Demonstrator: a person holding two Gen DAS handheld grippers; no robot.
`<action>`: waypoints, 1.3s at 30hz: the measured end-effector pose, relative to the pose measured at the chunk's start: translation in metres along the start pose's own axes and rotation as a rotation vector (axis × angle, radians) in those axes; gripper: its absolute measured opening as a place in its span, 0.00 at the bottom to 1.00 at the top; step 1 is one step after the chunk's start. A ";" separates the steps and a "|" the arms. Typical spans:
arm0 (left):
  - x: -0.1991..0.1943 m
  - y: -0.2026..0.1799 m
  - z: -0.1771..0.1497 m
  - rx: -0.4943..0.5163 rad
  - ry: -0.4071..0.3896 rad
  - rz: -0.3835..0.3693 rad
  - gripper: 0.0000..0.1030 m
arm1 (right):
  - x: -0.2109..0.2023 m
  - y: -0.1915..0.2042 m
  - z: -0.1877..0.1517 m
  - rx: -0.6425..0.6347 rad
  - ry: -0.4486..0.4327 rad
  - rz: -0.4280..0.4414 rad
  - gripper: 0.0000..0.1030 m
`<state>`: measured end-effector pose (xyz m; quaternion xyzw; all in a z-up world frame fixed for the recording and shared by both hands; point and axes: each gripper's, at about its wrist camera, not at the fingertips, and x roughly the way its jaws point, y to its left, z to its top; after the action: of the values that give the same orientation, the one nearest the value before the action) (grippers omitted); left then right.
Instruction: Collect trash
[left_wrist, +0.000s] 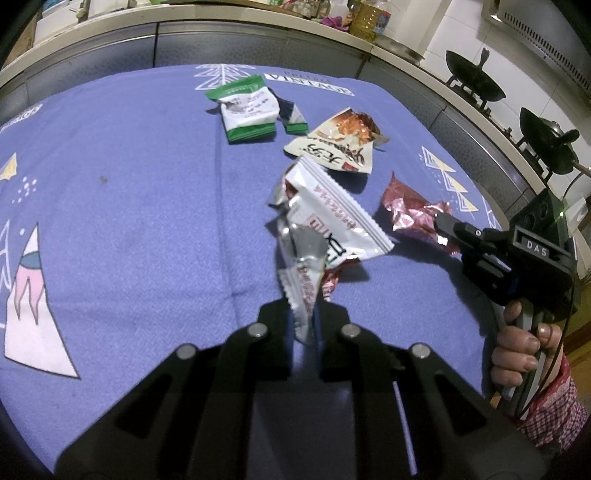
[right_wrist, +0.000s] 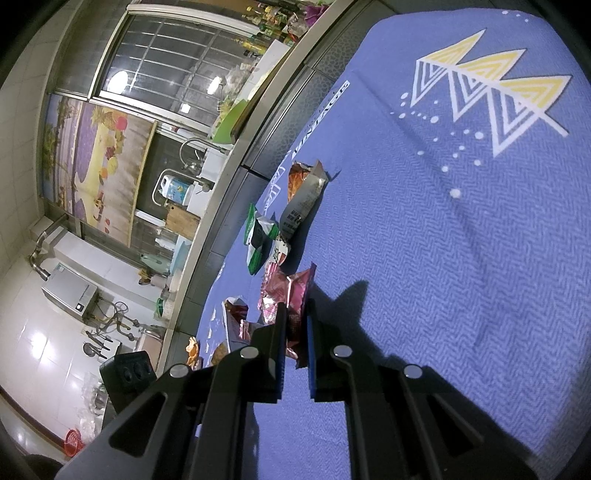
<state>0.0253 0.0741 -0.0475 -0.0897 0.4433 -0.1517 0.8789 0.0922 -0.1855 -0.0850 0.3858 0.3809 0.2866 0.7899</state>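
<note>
Silver-white wrapper (left_wrist: 317, 236) clamped in left hand-held gripper (left_wrist: 303, 314); pink wrapper (right_wrist: 291, 295) in right hand-held gripper (right_wrist: 295, 317).

Home kitchen: woks (left_wrist: 474, 86), faucet (right_wrist: 192, 146).

Your left gripper's fingers (left_wrist: 275, 321) cover the lower end of the white-and-silver wrapper (left_wrist: 325, 221), and its crumpled print is unreadable. The pink foil wrapper (right_wrist: 291, 295) sits half hidden between your right gripper's fingers (right_wrist: 279, 332). Bottles on the far shelf (right_wrist: 266, 22) are too small to tell apart.
</note>
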 end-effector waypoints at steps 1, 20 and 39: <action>0.000 0.000 0.000 0.000 0.000 0.000 0.10 | 0.000 0.000 0.000 0.005 -0.003 0.006 0.05; -0.001 0.000 0.000 -0.002 -0.001 -0.002 0.10 | -0.004 -0.001 0.005 0.024 -0.035 0.039 0.08; -0.001 0.001 0.000 -0.002 -0.002 -0.005 0.10 | -0.002 0.006 0.007 -0.022 -0.049 0.023 0.16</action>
<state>0.0250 0.0749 -0.0470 -0.0917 0.4423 -0.1535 0.8789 0.0965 -0.1865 -0.0768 0.3884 0.3540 0.2900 0.7998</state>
